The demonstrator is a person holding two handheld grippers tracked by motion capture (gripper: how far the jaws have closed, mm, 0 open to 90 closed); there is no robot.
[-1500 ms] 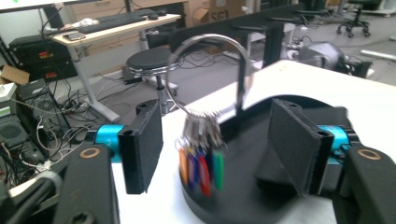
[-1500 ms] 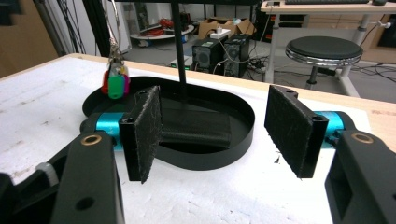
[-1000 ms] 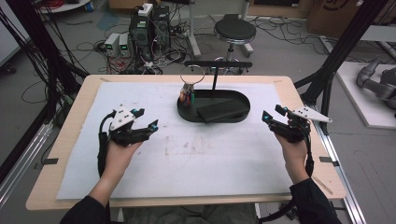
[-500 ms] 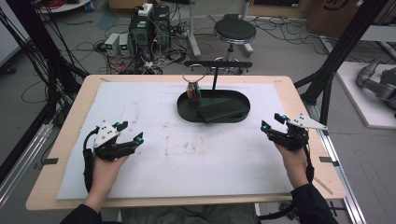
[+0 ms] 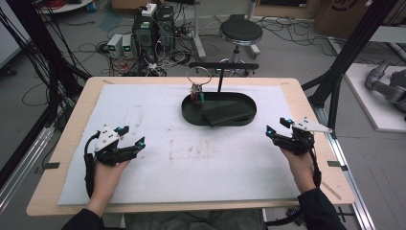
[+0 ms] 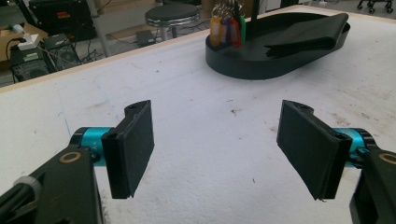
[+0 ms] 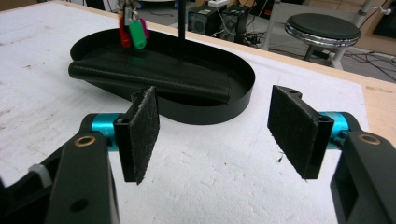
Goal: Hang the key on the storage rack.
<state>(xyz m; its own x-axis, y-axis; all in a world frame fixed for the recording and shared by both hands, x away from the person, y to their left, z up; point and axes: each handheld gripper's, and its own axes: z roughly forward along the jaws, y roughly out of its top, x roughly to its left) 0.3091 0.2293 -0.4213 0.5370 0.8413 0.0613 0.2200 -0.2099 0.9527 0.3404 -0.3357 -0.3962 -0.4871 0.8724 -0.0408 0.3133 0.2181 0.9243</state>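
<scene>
A black oval tray [image 5: 191, 115] sits at the table's far middle, with a dark folded wallet [image 5: 227, 113] lying in it. From its T-shaped stand [image 5: 221, 72] hangs a ring of coloured key tags [image 5: 197, 95]. My left gripper [image 5: 130, 136] rests low over the white mat at the left, open and holding nothing. My right gripper [image 5: 278, 126] is at the right, also open and holding nothing. In the left gripper view the tray [image 6: 243, 70] and tags [image 6: 227, 29] lie ahead to the right. In the right gripper view the tray [image 7: 233, 105], wallet [image 7: 149, 74] and tags [image 7: 133, 32] lie ahead to the left.
A white mat [image 5: 191, 158] covers most of the wooden table [image 5: 311, 105]. Beyond the far edge stand a stool [image 5: 241, 32], computer boxes [image 5: 148, 28] and tangled cables. Black frame posts [image 5: 344, 62] rise at the right.
Both hands have drawn back toward the near edge; the left gripper also shifted further left. Both grippers stayed open.
</scene>
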